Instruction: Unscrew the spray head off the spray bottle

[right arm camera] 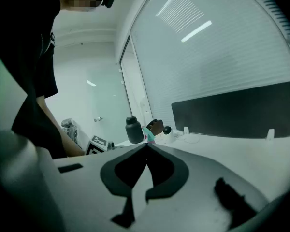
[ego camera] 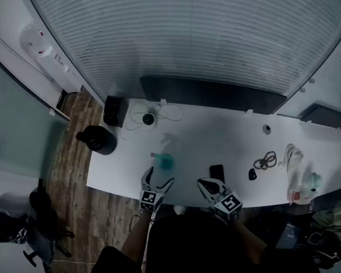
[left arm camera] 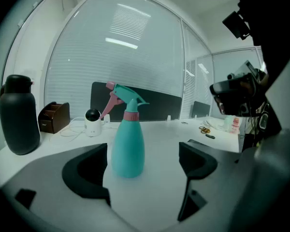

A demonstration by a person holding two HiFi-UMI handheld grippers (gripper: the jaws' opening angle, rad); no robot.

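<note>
A teal spray bottle (ego camera: 166,161) with a teal spray head (left arm camera: 128,94), a pink trigger and a pink collar stands upright on the white table (ego camera: 216,135). My left gripper (ego camera: 157,182) is open at the table's near edge. In the left gripper view the bottle (left arm camera: 128,141) stands just beyond the open jaws (left arm camera: 142,170), nearer the left finger, and nothing touches it. My right gripper (ego camera: 203,183) is shut and empty, off to the right of the bottle. Past its closed tips (right arm camera: 146,147) only a sliver of the bottle (right arm camera: 148,135) shows.
A black phone (ego camera: 217,172) lies just ahead of the right gripper. Keys (ego camera: 265,161), a small black object (ego camera: 252,174) and a plastic bag (ego camera: 298,175) lie to the right. At the far left are a black flask (ego camera: 96,139), a dark box (ego camera: 113,111) and a white round device (ego camera: 149,118) with its cable.
</note>
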